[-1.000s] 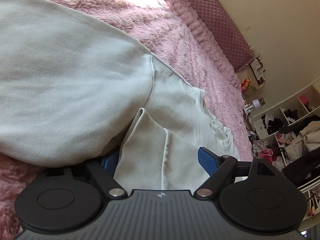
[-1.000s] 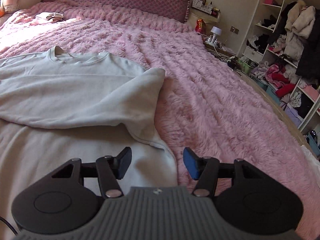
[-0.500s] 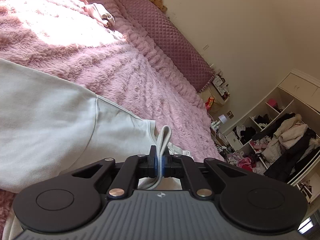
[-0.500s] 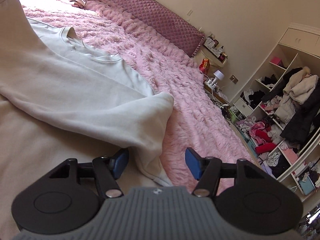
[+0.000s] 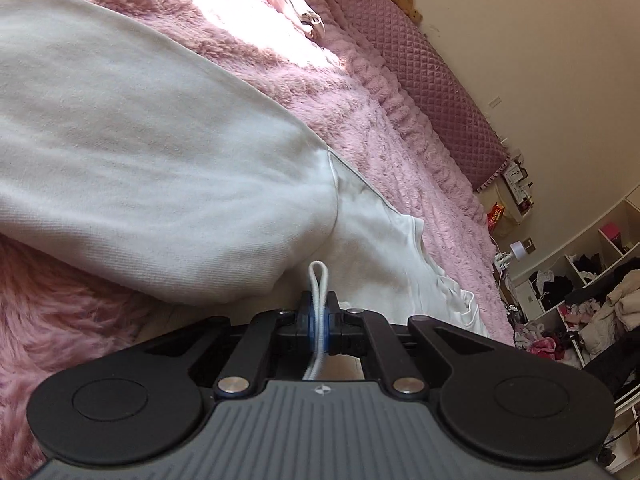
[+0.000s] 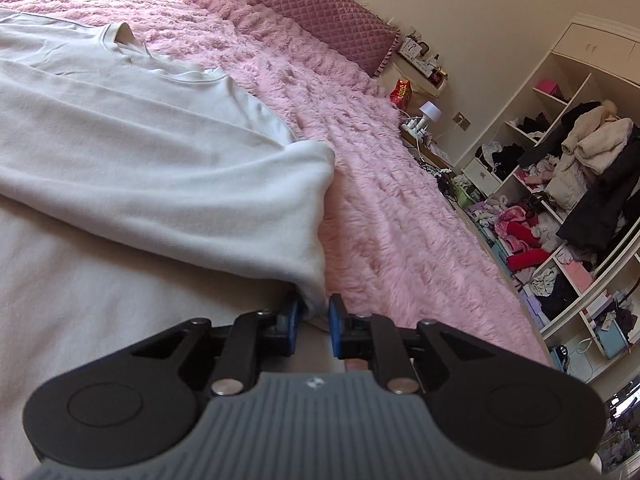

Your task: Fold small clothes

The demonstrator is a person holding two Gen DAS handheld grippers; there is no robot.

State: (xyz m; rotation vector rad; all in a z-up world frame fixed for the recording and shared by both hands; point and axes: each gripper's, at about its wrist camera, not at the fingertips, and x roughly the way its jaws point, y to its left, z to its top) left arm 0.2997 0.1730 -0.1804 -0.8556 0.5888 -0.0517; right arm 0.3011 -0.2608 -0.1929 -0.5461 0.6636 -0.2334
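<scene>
Our left gripper [image 5: 319, 322] pinches a fold of the white sweatshirt [image 5: 140, 168] on the pink bedspread [image 5: 360, 92]. Our right gripper [image 6: 313, 326] has its jaws narrow and closing around the sleeve cuff [image 6: 314, 300].

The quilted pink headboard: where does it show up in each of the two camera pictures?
Left wrist view: the quilted headboard slants down the upper right, behind the pink blanket.
Right wrist view: it runs along the top centre.
Shared landmark: the red packet just past its end.
</scene>
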